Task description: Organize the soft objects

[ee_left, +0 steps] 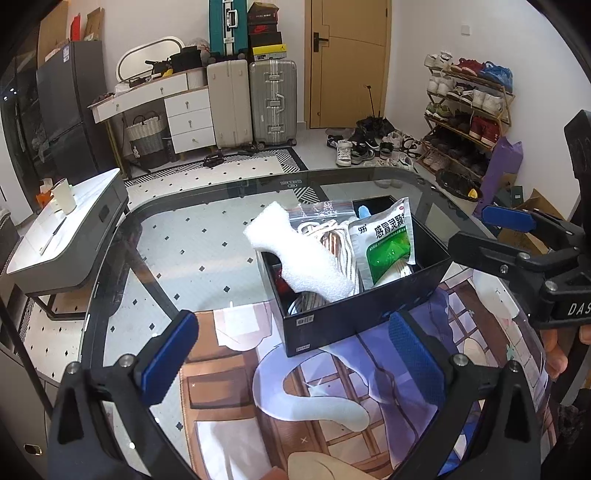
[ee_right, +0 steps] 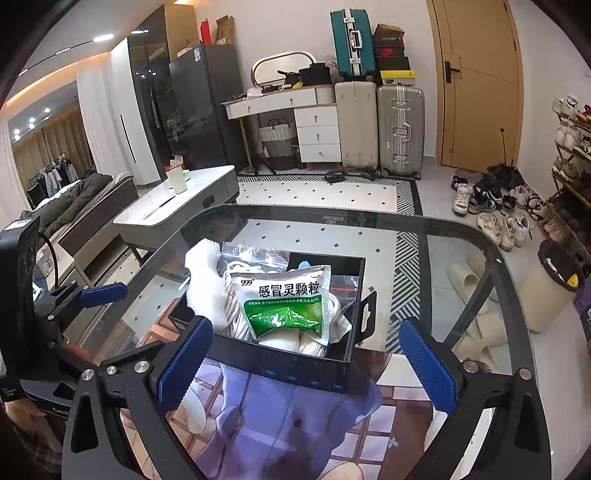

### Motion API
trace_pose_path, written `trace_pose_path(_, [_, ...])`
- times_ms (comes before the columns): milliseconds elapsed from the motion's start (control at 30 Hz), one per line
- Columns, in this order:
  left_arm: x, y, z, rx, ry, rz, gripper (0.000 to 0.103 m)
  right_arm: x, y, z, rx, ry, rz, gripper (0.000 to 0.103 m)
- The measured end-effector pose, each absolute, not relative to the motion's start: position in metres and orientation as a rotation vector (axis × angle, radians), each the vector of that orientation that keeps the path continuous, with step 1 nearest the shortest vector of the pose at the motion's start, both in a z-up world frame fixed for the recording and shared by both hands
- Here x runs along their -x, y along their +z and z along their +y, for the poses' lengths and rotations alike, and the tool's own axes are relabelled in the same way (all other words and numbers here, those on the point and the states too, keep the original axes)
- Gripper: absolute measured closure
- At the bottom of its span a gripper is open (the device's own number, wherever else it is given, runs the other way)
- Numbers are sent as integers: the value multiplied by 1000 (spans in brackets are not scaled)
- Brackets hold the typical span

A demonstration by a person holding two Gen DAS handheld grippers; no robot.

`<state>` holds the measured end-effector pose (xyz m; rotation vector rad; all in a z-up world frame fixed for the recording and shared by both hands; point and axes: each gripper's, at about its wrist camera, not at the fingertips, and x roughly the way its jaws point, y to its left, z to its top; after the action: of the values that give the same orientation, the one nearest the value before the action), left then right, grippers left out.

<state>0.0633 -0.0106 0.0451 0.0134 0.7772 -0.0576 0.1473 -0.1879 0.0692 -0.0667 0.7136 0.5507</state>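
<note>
A glass-topped table [ee_left: 177,258] stood in a cluttered entry room, with suitcases [ee_left: 273,103], stacked shoe boxes [ee_left: 264,29] and a crowded shoe rack [ee_left: 469,110] lining the far wall beside a tan door [ee_left: 347,62]. On the table, partly resting on an illustrated desk mat [ee_left: 332,406], sat an open black box [ee_left: 354,314]. A white foam sheet [ee_left: 299,254] leaned out over the box's left rim, next to a clear zip bag [ee_left: 325,221] of pale cords. A silver-and-green medicine pouch [ee_right: 288,306], printed "999" with the Chinese characters 感冒灵颗粒, stood propped inside toward the right. The left gripper [ee_left: 291,354] hovered just short of the box's near wall, its blue-padded fingers spread wide and holding nothing. The right gripper [ee_right: 306,369] hung over the mat, near the box's front edge, likewise wide apart and empty; white lettering reading "DAS" showed on its black body in the left wrist view.
</note>
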Motion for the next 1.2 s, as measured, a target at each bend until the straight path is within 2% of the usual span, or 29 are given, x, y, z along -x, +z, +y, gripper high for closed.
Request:
trace_pose_path(333, [-57, 26, 3, 14, -32, 728, 0, -143, 57, -207, 25, 530, 618, 1])
trace_pose_path(1200, [-43, 1, 3, 60, 14, 595, 0, -130, 12, -238, 8, 483, 540, 1])
